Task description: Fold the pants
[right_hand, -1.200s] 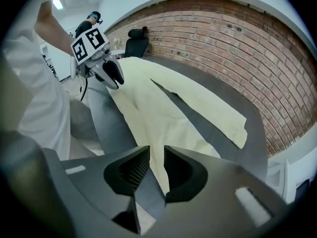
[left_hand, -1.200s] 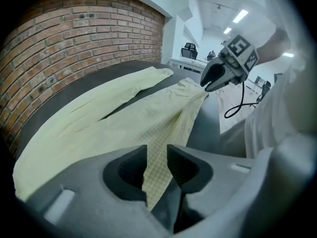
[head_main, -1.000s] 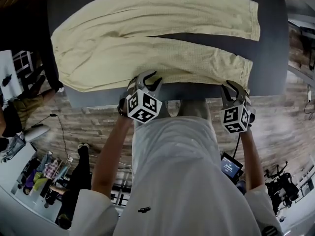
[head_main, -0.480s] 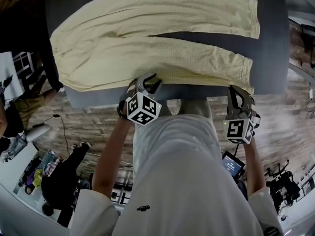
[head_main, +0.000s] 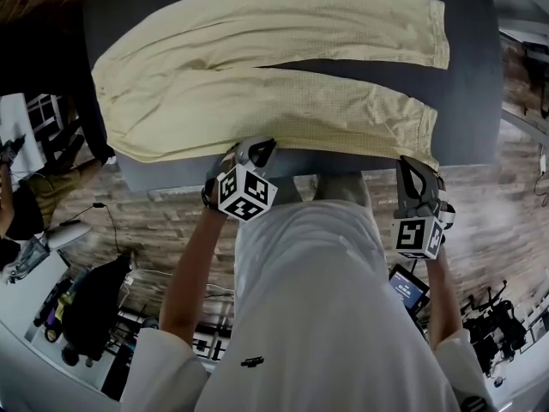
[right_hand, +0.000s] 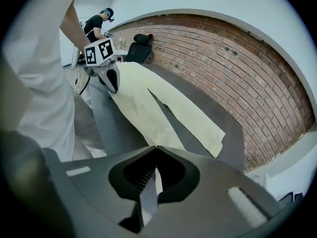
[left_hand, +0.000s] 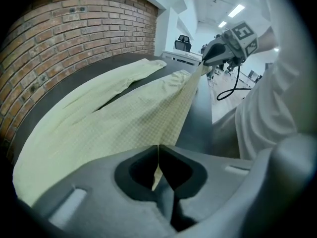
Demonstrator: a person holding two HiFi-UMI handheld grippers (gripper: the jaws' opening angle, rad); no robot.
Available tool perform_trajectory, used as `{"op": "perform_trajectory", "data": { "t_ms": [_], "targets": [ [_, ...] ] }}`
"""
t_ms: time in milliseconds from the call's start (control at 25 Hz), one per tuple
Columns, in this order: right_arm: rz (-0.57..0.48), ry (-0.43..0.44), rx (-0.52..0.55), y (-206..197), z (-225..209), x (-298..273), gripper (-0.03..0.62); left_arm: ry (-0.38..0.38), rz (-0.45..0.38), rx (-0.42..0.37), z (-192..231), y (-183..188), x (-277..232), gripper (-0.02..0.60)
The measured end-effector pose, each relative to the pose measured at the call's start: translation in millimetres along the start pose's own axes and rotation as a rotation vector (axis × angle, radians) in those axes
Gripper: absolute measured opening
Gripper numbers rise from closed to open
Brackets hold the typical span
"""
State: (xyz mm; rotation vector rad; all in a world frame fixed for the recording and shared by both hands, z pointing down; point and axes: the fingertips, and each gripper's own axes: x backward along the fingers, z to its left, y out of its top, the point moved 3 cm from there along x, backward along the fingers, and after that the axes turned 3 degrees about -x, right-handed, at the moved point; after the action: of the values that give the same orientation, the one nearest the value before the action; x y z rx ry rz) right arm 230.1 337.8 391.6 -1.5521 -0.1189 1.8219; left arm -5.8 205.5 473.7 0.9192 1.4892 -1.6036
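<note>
Pale yellow pants [head_main: 257,84] lie spread across a dark table [head_main: 472,67], waist at the left, legs running right. My left gripper [head_main: 255,147] is at the near edge of the near leg; its jaws have just closed, and the fabric edge [left_hand: 157,133] is pinched between them. My right gripper [head_main: 418,168] is shut on the near leg's hem corner, a strip of cloth [right_hand: 157,177] showing between its jaws. The near edge is pulled taut between the two grippers. The left gripper view shows the right gripper [left_hand: 213,58] holding the far end.
The table's near edge [head_main: 343,163] runs just in front of both grippers. A brick wall [right_hand: 237,73] stands behind the table. An office chair [right_hand: 141,39] and a person [right_hand: 99,24] are past its far end. A small screen [head_main: 403,290] sits low at the right.
The left gripper's jaws went from open to shut on the near leg's edge. The right gripper shut on the hem corner and rose a little with it.
</note>
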Motion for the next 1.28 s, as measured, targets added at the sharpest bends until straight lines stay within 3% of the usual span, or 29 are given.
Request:
{"op": "perform_trajectory", "data": {
  "t_ms": [240,520,800,1280],
  "targets": [
    [-0.004,-0.023,-0.016,6,-6,3,0.011,-0.032,-0.005,0.025,-8,2,19,0.012],
    [-0.037,-0.043,0.005,19,-12,12,0.011,0.067,-0.042,0.082,-5,8,48,0.012],
    [-0.055,-0.043,0.038,31,-27,15,0.011,0.172,-0.067,0.091,18,33,70,0.012],
    [-0.05,-0.048,0.048,68,-65,4,0.011,0.251,-0.105,0.118,71,70,97,0.012]
  ]
}}
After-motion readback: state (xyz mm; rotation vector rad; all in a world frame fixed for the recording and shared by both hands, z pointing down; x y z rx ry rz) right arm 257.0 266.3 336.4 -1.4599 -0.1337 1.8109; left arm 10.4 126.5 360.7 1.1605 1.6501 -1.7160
